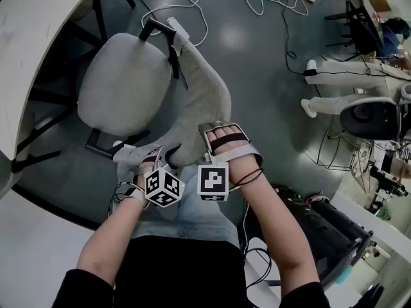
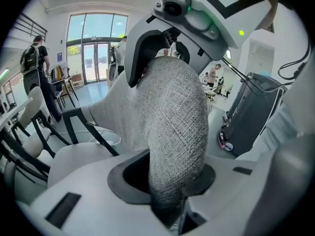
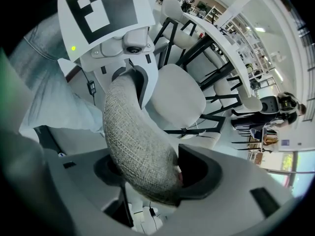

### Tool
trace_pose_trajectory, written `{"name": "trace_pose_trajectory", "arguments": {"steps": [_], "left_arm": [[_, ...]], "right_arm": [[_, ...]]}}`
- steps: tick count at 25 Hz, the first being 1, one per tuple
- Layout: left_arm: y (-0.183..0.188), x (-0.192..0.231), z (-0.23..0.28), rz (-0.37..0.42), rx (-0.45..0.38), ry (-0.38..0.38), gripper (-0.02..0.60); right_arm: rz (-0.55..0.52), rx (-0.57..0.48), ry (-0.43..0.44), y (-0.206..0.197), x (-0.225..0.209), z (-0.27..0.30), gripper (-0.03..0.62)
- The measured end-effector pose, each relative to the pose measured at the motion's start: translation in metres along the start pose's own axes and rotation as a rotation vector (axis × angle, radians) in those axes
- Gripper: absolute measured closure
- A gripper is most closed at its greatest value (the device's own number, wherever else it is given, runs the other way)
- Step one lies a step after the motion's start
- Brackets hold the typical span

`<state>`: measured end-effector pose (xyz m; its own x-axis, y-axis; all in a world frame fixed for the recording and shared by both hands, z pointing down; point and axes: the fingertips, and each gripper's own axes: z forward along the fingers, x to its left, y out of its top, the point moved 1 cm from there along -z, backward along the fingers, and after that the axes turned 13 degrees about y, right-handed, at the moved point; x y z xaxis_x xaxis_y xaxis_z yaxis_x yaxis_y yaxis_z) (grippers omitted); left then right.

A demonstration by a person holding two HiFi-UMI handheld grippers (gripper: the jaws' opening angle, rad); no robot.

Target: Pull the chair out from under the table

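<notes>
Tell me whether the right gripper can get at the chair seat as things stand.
Probably not yet: the right gripper is clamped on the backrest, which stands between it and the seat.

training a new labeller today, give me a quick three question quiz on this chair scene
1. True or false: the left gripper and the right gripper are both clamped on the backrest of the chair.
2. Where does the chair's seat sit relative to the table? A) fully under it B) out beside its edge C) stacked on top of it
3. Fill in: loose white ____ lie on the floor beyond the chair.
Key: 1 true; 2 B; 3 cables.
</notes>
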<state>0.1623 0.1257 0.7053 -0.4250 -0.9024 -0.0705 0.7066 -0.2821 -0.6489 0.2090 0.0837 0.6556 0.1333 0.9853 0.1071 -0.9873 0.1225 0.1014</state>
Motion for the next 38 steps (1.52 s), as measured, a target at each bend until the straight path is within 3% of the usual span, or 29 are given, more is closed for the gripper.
{"name": "trace_pose_trajectory", "arguments": {"steps": [20,38], "left_arm": [[0.056,-0.09,0.041,0.025,-0.015,-0.082,0.454],[0.102,-0.162,0.073,0.024,-0.001,-0.167,0.423]], "right_arm": [[0.082,0.04,0.018,-0.095,0.066,0.004,0.319],[0.038,0.076,0.019,-0.168,0.107,0.004,0.319]]}}
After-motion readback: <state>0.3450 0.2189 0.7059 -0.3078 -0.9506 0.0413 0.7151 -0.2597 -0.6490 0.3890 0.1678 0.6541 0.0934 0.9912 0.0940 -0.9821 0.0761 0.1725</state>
